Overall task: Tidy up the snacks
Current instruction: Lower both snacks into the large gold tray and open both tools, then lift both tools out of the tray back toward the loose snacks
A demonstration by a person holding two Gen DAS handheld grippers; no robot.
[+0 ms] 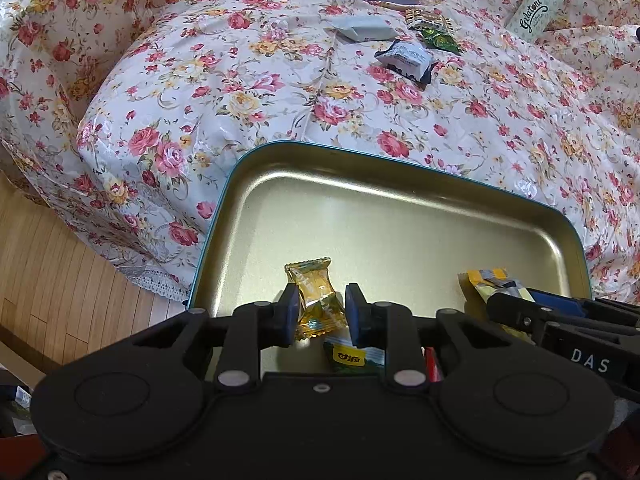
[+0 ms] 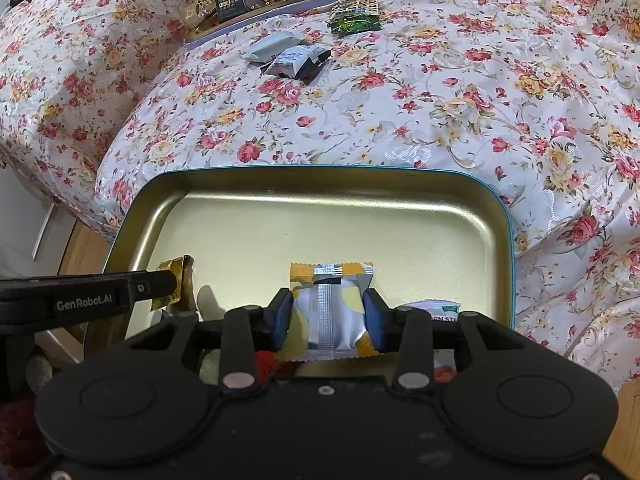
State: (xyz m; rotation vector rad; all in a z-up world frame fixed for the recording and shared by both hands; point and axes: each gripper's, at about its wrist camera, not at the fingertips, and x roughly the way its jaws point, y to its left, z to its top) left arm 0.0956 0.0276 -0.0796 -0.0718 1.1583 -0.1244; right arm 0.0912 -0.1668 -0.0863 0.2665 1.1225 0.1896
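Observation:
A gold tin tray [image 1: 360,216] with a teal rim lies on the flowered cloth below both grippers. My left gripper [image 1: 322,314] is shut on a gold-wrapped candy [image 1: 316,296], held upright just over the tray floor. My right gripper [image 2: 328,320] is shut on a yellow and silver packet [image 2: 332,308], with a pad against each side of it. That packet [image 1: 490,280] also shows at the right of the left wrist view. The gold candy [image 2: 176,280] shows at the left of the right wrist view, by a left finger [image 2: 156,280].
A green and yellow packet [image 1: 352,356] and a white packet [image 2: 436,308] lie in the tray's near end. Further off lie a black and white packet [image 2: 296,60], a grey packet [image 1: 364,28], green packets [image 2: 354,16], a second filled tin [image 2: 272,4] and a tube [image 1: 536,4]. The table edge drops to wooden floor [image 1: 60,280] on the left.

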